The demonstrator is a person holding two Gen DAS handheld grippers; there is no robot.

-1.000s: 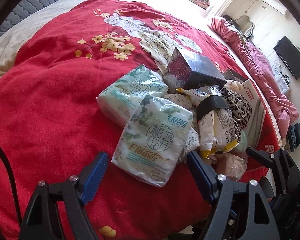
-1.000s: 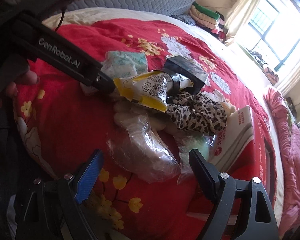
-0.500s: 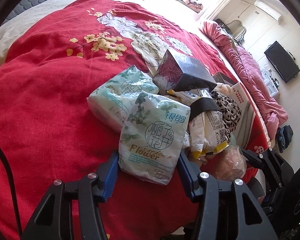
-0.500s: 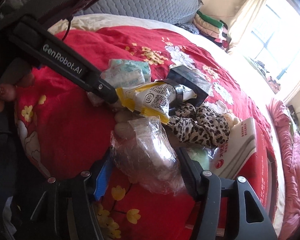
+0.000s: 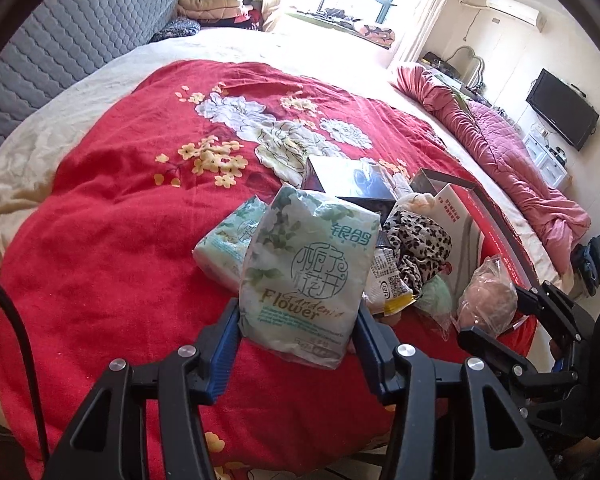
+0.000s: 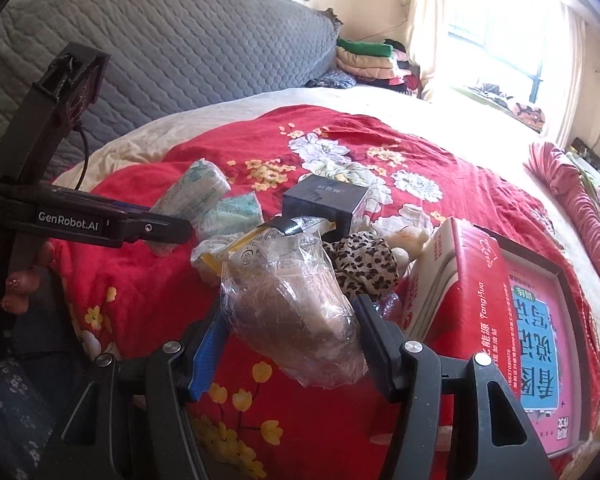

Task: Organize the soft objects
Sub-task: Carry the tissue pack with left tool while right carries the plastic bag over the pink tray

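My left gripper (image 5: 298, 312) is shut on a green-and-white Flower tissue pack (image 5: 308, 268), held upright above the red floral quilt (image 5: 120, 240). A second tissue pack (image 5: 228, 240) lies behind it on the quilt. My right gripper (image 6: 290, 316) is shut on a crinkled clear plastic bag with something brownish inside (image 6: 292, 300), raised off the quilt. In the right wrist view the left gripper's finger (image 6: 156, 228) shows at the left, holding the held tissue pack (image 6: 196, 192). A leopard-print cloth (image 6: 364, 264) and a yellow-edged snack packet (image 6: 236, 248) remain in the pile.
A black box (image 6: 324, 200) stands behind the pile and a red carton (image 6: 476, 280) lies at its right. A cream plush (image 6: 408, 236) sits between them. A grey quilted headboard (image 6: 180, 40), folded clothes (image 6: 364, 56) and a pink blanket (image 5: 512, 168) border the bed.
Both grippers went from open to shut, the left on the tissue pack and the right on the plastic bag. Both have since risen, lifting their items off the pile.
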